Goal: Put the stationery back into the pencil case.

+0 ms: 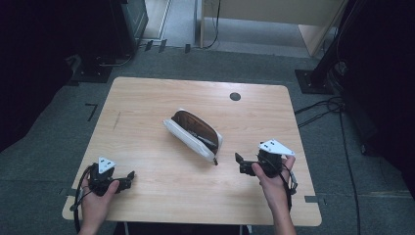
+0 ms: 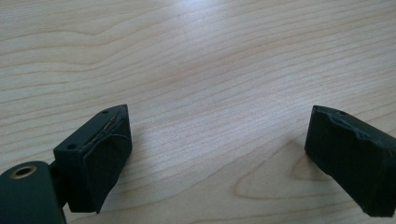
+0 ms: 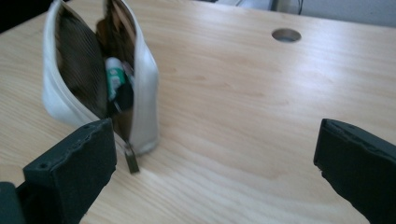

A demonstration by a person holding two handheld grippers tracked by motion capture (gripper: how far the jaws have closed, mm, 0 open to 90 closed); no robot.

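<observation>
Black jaws of the right gripper (image 3: pixel 215 172) stand wide apart and empty; the unzipped white pouch (image 3: pixel 100 77) sits just beyond its left jaw, zipper pull (image 3: pixel 131 161) nearest. Likely step: pinch that pull squarely, then draw along the pouch's long axis, running away from the jaws. The left gripper (image 2: pixel 219 158) gapes over bare table (image 2: pixel 210 56).

Light wood-grain rectangular table (image 1: pixel 147 103) is sitting on grey carpeted floor (image 1: pixel 44 127), round grommet hole (image 1: pixel 235 96) showing near its far edge. Black cables (image 1: pixel 323 107) are trailing across the floor right of the table.
</observation>
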